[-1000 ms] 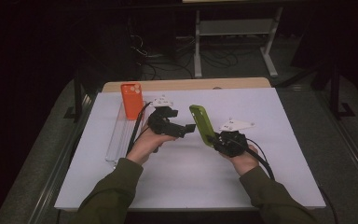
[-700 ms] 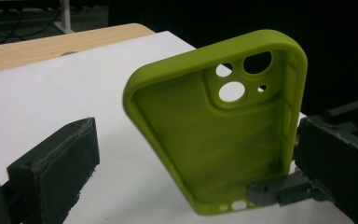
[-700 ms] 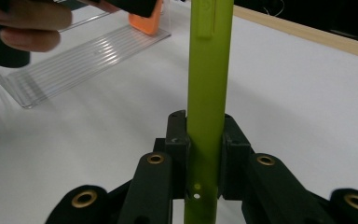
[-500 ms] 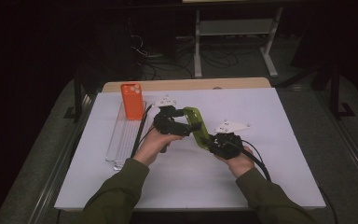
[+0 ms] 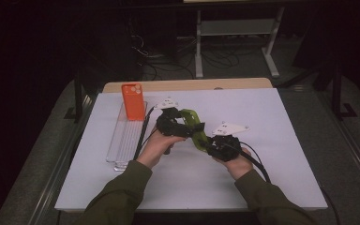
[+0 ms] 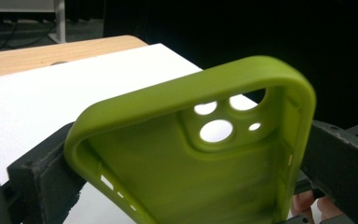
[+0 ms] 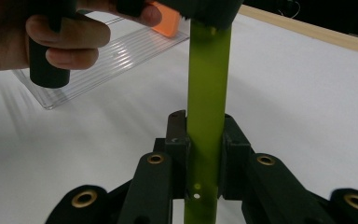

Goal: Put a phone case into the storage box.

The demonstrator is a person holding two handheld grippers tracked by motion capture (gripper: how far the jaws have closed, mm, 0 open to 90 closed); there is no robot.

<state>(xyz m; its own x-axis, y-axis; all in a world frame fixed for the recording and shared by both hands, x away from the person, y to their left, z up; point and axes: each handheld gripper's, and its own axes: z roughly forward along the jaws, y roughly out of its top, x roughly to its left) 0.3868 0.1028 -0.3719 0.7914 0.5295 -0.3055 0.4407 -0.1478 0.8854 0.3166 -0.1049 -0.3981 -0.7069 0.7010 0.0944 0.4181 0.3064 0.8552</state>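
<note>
Green silicone sits between both pairs of jaws: the case (image 5: 194, 129) is held in the air above the worktop (image 5: 272, 140), one end in each gripper. The right gripper (image 7: 205, 140) is clamped on the case's thin edge, its two black jaws pressed flat against either side of the strip. The left gripper (image 6: 186, 168) is clamped across the case's width at the camera-hole end, one jaw against each long side wall, with the open inside of the case facing its camera. In the high view the left gripper (image 5: 171, 124) and right gripper (image 5: 215, 145) stand close together near the middle of the worktop, the case bridging them at a slant.

To the left lies a clear ribbed rack (image 5: 126, 140), and an orange case (image 5: 133, 101) stands upright at its far end, touching it.

Judging by that standing case, the step in hand looks like a handover or re-grip in mid-air, meant to get the green case turned upright for a slot in the rack. The next move probably calls for one gripper to let go while the other keeps firm hold, then a carry leftward, lining the case's bottom edge with a free groove just beside the orange one.
</note>
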